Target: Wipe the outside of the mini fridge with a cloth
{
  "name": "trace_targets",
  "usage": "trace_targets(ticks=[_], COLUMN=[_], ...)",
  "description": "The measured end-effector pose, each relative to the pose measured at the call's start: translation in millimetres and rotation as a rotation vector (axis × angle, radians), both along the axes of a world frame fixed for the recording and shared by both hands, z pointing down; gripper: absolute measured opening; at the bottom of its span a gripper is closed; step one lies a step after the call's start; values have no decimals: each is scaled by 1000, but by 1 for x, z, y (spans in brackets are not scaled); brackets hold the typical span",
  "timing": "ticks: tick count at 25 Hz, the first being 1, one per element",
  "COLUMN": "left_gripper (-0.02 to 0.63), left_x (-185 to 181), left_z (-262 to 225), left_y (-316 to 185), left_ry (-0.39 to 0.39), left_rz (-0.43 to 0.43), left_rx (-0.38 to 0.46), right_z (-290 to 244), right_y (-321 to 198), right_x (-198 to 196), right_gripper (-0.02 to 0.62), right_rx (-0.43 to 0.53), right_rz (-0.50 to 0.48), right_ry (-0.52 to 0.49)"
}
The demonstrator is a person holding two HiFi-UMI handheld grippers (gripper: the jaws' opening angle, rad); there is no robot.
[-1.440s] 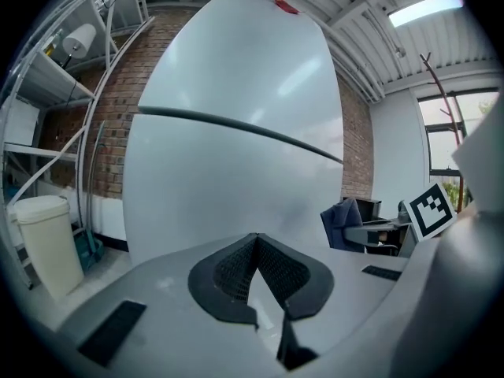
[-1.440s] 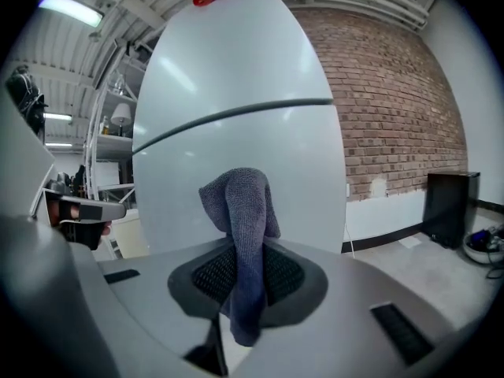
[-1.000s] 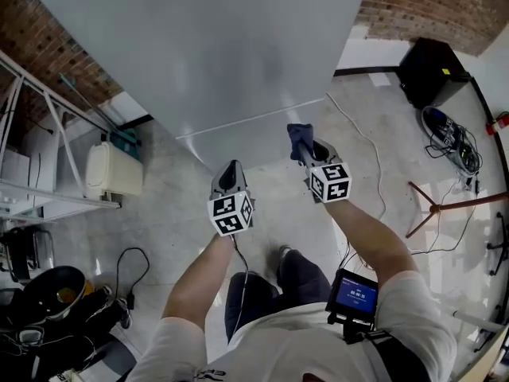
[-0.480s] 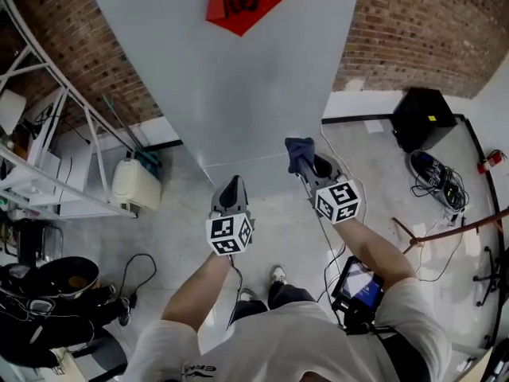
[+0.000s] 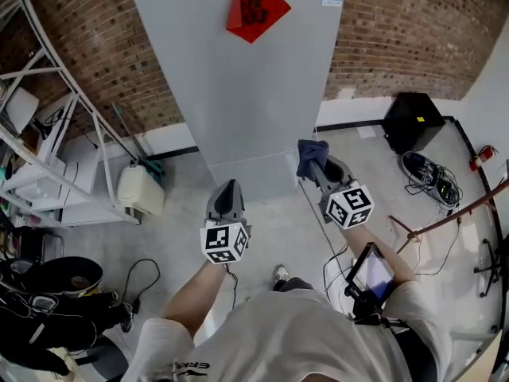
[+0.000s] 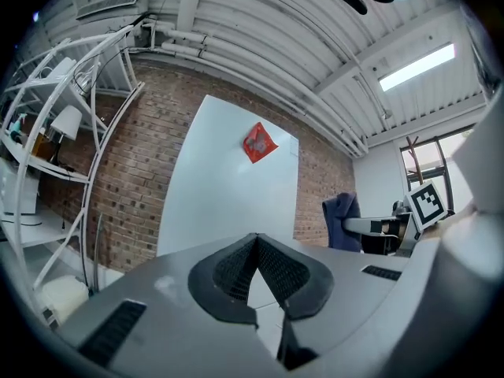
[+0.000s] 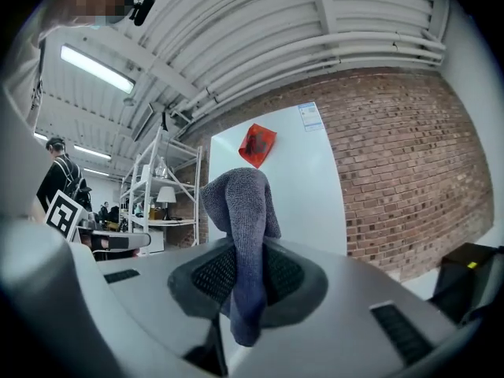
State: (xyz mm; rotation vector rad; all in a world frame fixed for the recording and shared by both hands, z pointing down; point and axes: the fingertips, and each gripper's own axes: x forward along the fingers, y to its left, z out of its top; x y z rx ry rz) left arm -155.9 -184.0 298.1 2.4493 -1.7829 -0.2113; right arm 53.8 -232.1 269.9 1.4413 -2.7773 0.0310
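Clamping the right gripper (image 7: 241,252) tight on a blue-grey cloth (image 7: 236,203), long axis running along the jaws, bunched end sticking past the tips, tail hanging below. Pointing toward the mini fridge (image 5: 238,94), standing upright against the brick wall (image 5: 413,30), cloth short of it. Pressing the left gripper (image 5: 229,185) closed on nothing.

A red brick wall (image 5: 413,30) stands at the far side, above a grey concrete floor (image 5: 270,229). A white metal rack (image 5: 40,183) is at the left. A black box (image 5: 409,122) sits far right. A tube lamp (image 7: 96,69) shines under the ribbed ceiling (image 7: 315,22).
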Motion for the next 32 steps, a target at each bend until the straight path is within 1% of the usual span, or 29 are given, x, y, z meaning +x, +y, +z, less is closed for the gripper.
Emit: trace_targets(ticks=[4,8,10,14,18,21,26,32], left_gripper=[3,3,3,3,3,3,3,3], left_x=[-24,-49,-51,-46,-43,-44,-33,-23], left_z=[-4,1,3,4,-5,-3,9,21], left_y=[38,76,92,113,121,128,121,117], left_ry=[0,34,42,48,59,55,54,57], left_rz=[16,31,47,76,85,76,70,94], left_rx=[27,24,28,25,38,42,20,1], right_z=[-1,6,12,25,28,34,33,36], right_y=[50,104,127,159,177,186,181,177], right_x=[-24,-53,-60,-60,-62,-64,-52,-44], right_gripper=[63,63,63,63,63,63,63,63], right_rx=[1,-12,-22,-51,-55,-69,-71,-74], right_rz=[28,48,52,65,59,49,45,66], right_ry=[4,0,-2,-2,14,9,0,8])
